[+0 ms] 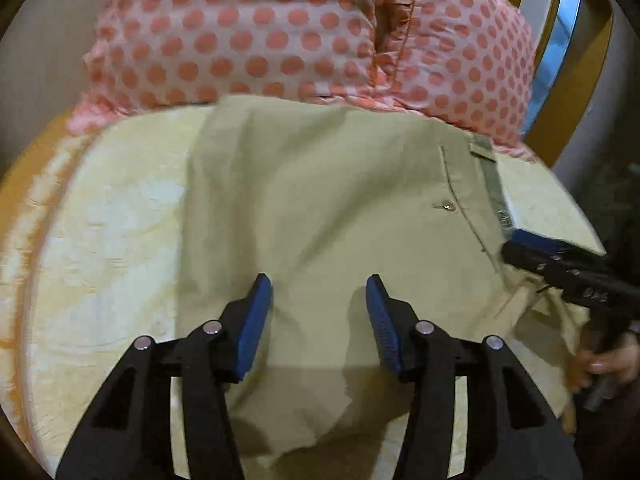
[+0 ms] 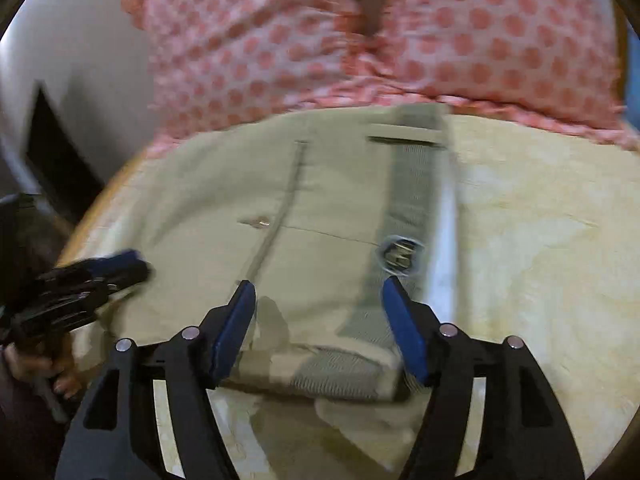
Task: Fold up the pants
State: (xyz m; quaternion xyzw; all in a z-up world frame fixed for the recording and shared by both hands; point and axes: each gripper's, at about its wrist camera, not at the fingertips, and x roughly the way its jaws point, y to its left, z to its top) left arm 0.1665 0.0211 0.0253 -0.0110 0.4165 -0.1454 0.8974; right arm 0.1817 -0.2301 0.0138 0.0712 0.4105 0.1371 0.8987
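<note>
Over khaki pants (image 1: 320, 200): both grippers' fingers spread.

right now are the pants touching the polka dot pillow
Touching: in the left wrist view the pants' far edge runs right against the pillow, with no bedspread showing between.

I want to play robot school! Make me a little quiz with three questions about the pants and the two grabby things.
1. True or false: the left gripper has its jaws open above the pants.
2. What pattern is on the pillow behind the pants?
A. stripes
B. dots
C. stars
3. Fill in: the right gripper points at the pants' ______, the grey-green band with a metal clasp.

Key: 1 true; 2 B; 3 waistband.
</note>
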